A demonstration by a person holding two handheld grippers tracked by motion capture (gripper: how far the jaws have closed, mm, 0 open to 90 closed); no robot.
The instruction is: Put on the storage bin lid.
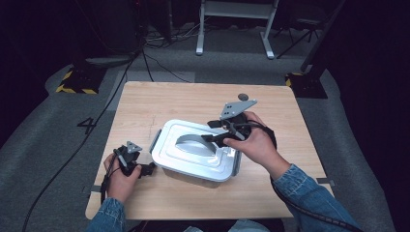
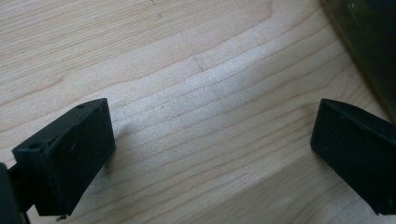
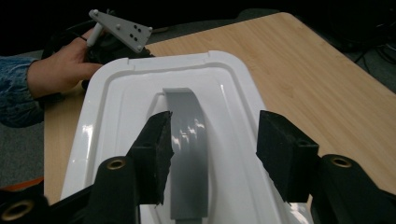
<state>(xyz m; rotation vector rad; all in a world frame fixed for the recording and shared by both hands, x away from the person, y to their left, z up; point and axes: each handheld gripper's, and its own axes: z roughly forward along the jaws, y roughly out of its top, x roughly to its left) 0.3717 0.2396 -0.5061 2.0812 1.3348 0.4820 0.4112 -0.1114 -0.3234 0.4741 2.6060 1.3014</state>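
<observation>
A white lidded box (image 1: 193, 166) lies in the middle of the wooden table (image 1: 159, 99), with a grey arched handle (image 1: 192, 143) on its lid. My right gripper (image 1: 212, 138) hovers over the handle's right end, jaws open. In the right gripper view the handle (image 3: 187, 121) runs up between the two spread fingers (image 3: 156, 144), the far one well clear of it. My left gripper (image 1: 150, 169) rests low at the box's left end, open. Bare wood shows between its jaws (image 2: 212, 140), and the box's side (image 2: 369, 51) lies just beyond them.
A small dark round object (image 1: 243, 96) lies near the table's far edge. Cables (image 1: 96, 121) trail over the grey carpet on the left. Yellow-and-black striped stand bases (image 1: 77, 82) and white desk legs (image 1: 199, 29) stand beyond the table.
</observation>
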